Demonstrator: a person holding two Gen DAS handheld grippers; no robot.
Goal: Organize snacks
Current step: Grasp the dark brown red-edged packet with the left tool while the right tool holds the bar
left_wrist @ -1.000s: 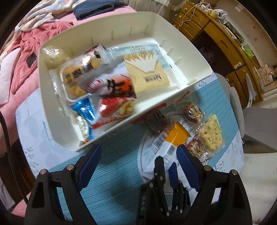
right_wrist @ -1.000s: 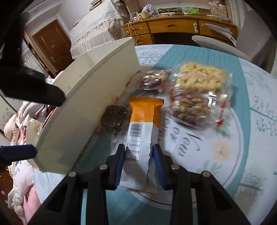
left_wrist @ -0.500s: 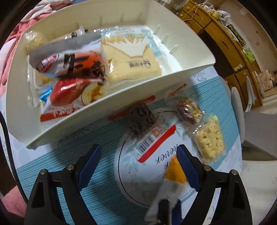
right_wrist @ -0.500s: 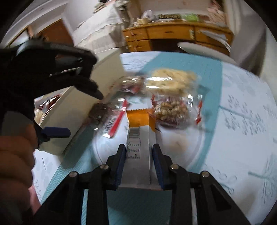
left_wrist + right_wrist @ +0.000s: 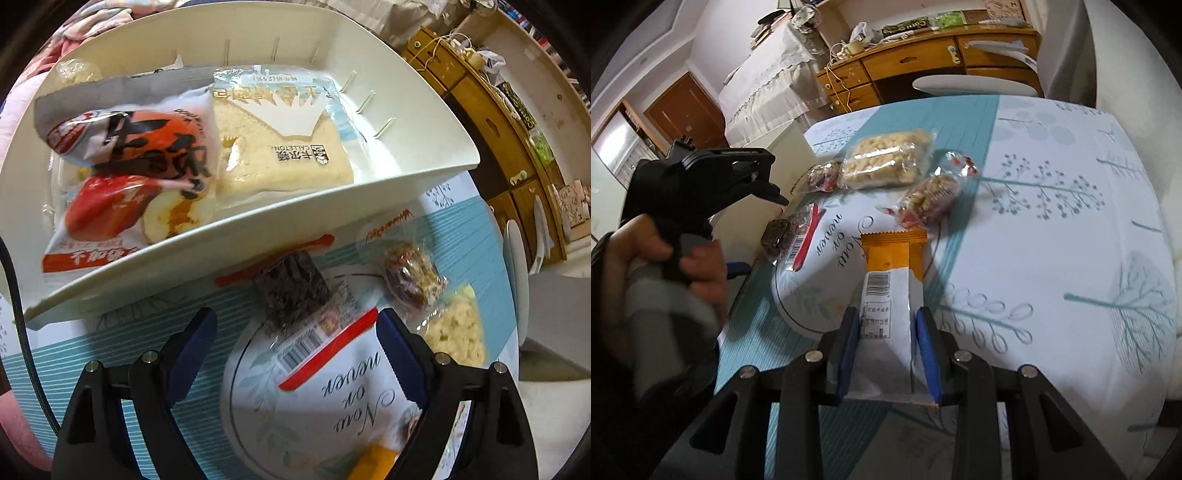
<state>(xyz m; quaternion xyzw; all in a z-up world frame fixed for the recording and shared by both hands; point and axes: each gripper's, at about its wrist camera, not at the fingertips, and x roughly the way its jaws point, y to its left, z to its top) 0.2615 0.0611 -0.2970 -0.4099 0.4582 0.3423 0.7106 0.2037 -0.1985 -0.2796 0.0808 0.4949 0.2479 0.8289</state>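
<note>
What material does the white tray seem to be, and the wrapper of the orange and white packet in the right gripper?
White tray: probably moulded plastic, smooth and matte; one-piece curved walls with moulded slots. Orange and white packet: seemingly thin printed plastic film; zigzag-cut end seal, printed barcode, faint sheen. The right gripper is closed on it.

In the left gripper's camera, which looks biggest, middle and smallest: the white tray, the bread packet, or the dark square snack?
1. White tray, biggest by far.
2. Bread packet, lying inside the tray.
3. Dark square snack, smallest, on the table in front of the tray.

This fisheye view enlarges nearer things, yet the order seems clear.
</note>
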